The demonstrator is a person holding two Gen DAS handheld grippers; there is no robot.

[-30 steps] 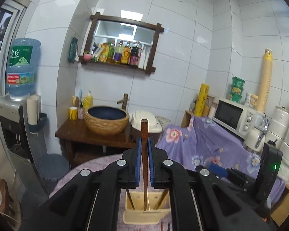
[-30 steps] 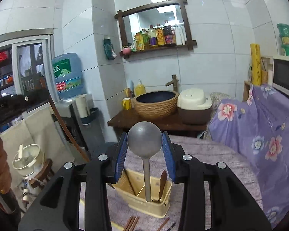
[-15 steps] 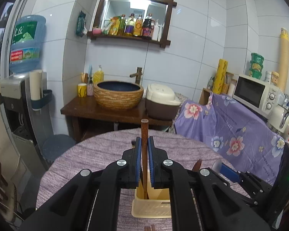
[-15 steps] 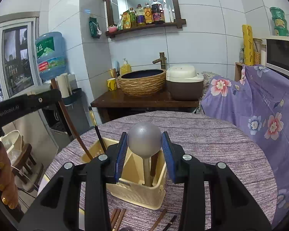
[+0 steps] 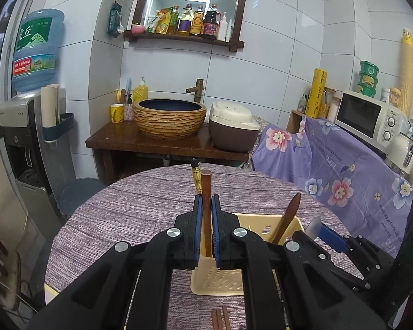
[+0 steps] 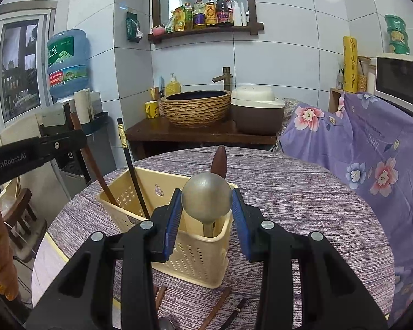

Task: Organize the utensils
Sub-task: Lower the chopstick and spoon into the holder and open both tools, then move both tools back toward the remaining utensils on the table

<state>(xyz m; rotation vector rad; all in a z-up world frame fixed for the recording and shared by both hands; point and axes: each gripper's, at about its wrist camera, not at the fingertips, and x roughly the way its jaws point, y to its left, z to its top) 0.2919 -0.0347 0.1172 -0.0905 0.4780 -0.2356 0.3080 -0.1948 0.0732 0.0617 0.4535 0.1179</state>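
Observation:
A cream perforated utensil holder (image 5: 261,222) (image 6: 195,255) stands on the round purple table. My left gripper (image 5: 206,203) is shut on a brown wooden chopstick (image 5: 206,189), upright, its lower end inside the holder. A black chopstick with a gold band (image 5: 196,174) (image 6: 129,159) and a brown wooden spoon (image 5: 287,214) (image 6: 219,161) stand in the holder. My right gripper (image 6: 206,206) is shut on the bowl of a metal spoon (image 6: 206,195), whose handle reaches down into the holder.
Loose chopsticks lie on the table in front of the holder (image 5: 219,317) (image 6: 217,306). Behind the table stand a wooden stand with a basin (image 5: 169,117), a rice cooker (image 5: 232,125), a floral-covered counter with a microwave (image 5: 367,118), and a water dispenser (image 5: 34,55).
Both grippers have come down with their utensils. The chopstick's tip and the spoon's handle now sit deeper in the holder, which looms larger in both views.

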